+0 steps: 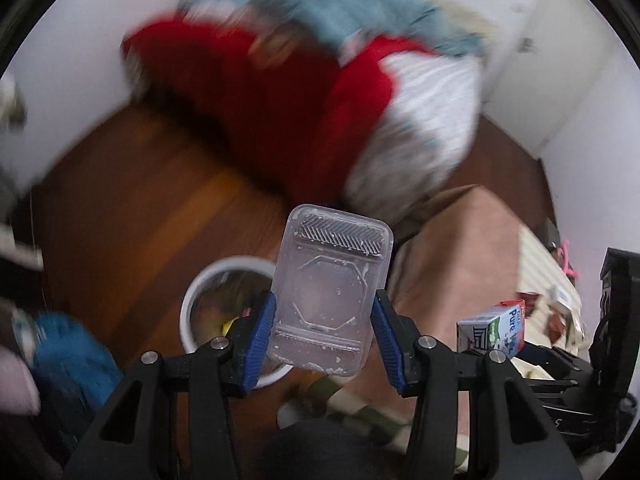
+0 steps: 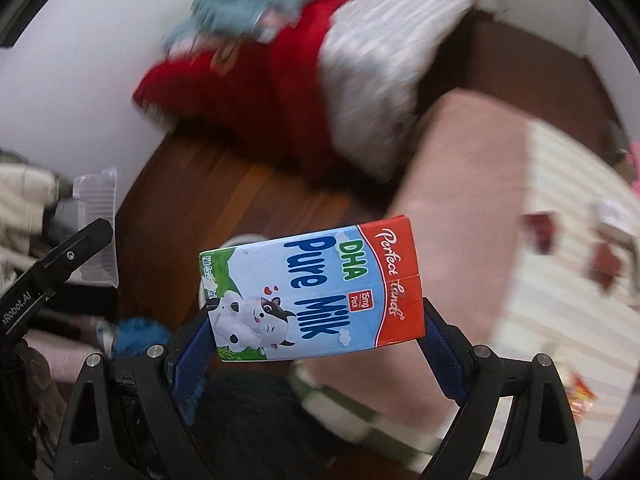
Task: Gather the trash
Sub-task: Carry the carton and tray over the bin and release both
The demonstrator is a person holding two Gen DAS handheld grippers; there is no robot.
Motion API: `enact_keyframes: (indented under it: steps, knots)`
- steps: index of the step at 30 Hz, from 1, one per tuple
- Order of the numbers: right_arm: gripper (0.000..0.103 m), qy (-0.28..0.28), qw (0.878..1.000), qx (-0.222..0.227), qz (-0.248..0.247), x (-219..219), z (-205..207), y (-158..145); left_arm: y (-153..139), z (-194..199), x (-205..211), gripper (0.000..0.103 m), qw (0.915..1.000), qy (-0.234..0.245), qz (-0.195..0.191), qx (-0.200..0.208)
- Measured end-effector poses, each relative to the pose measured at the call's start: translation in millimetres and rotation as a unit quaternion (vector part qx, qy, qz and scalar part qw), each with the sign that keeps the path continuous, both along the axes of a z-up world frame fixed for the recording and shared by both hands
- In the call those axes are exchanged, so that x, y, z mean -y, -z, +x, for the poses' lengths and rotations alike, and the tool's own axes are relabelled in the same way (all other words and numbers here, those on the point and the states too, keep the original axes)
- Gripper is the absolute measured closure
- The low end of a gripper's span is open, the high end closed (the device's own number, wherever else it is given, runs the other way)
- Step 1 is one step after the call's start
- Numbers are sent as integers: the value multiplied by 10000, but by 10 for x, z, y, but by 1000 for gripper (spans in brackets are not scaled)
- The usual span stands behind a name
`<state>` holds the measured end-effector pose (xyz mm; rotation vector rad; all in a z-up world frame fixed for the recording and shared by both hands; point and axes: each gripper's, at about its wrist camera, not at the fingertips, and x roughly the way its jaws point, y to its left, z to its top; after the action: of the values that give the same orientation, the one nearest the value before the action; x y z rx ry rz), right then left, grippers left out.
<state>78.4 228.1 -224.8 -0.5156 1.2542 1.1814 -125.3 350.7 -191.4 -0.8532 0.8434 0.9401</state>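
My left gripper [image 1: 324, 336] is shut on a clear plastic food container [image 1: 332, 288] smeared with white residue, held above the wooden floor. Just left of and below it stands a white round trash bin [image 1: 212, 280] with rubbish inside. My right gripper [image 2: 316, 328] is shut on a milk carton [image 2: 316, 292] printed "DHA Pure Milk", gripped across its long sides. That same milk carton [image 1: 494, 330] shows at the right in the left wrist view, and the clear container [image 2: 98, 224] with the left gripper's black arm shows at the left edge of the right wrist view.
A blurred heap of red, blue and white striped bedding [image 1: 320, 92] lies against the white wall. A pink cushioned seat [image 2: 460, 216] and a striped cloth [image 2: 568, 260] with small wrappers lie to the right. A blue item [image 1: 68, 344] sits on the floor at the left.
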Motion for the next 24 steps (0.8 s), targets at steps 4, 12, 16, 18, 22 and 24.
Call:
enact_keyframes:
  steps: [4,12,16,18,22,24]
  knots:
    - [10,-458,9971,-167,-576,-690,-488,604,719,-514,-457,58,9944,-486,-920,161]
    - [10,-1035,9826,-251,-1522,-1566,-1034,1570,1556,-887,-868,51,9775,-898,-1900,197]
    - [9,-1139,9758,-376,-1827,-1829,-1088,1915,1741,-1041,-925,8,9717,-1123,-2075,64]
    - [4,-1099,9745,-465,-1899,-1890,-1090,2011,1751,-1166,-902,7,9711,-1203,-2058,-67]
    - [0,-1035,9741,-524,-1943,-1963,-1083,2057,1688,-1285,-839,6,9743,-1271,-1825,-363]
    - [0,-1034,9748,-466,-1919,-1931,-1070,2036,1642,-1329,-799,5,9766,-1327,-1610,-524]
